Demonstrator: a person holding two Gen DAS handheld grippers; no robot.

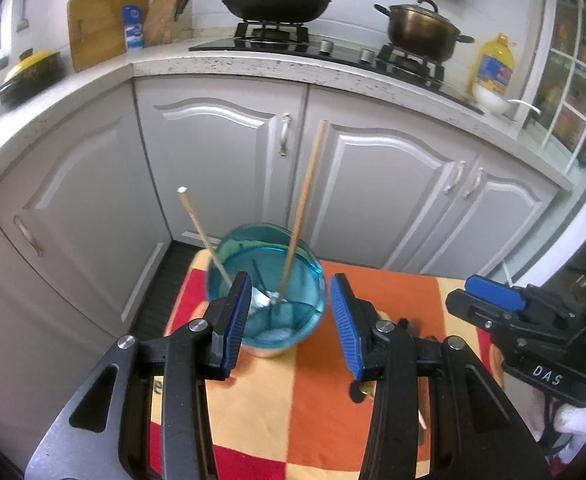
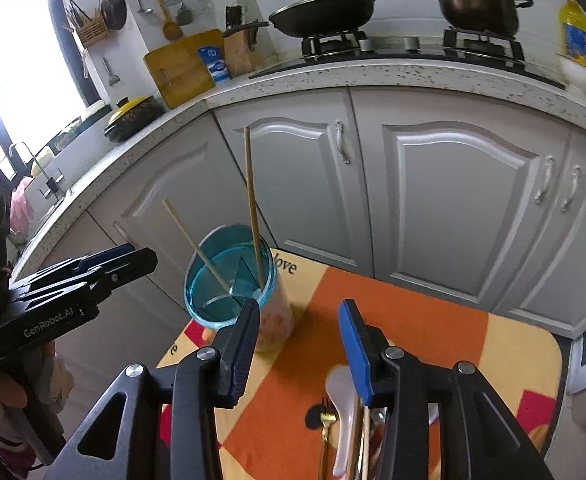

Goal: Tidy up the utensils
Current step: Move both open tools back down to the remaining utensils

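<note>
Right hand-held gripper jaws apart, empty, same for left | two chopsticks already in blue cup | next I'd grab the white spoon off the table

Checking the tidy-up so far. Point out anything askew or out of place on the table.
The two chopsticks in the blue cup lean apart, in separate compartments, not as a pair. A white spoon, a gold fork and more sticks lie loose on the cloth. Nothing looks spilled or broken.
</note>
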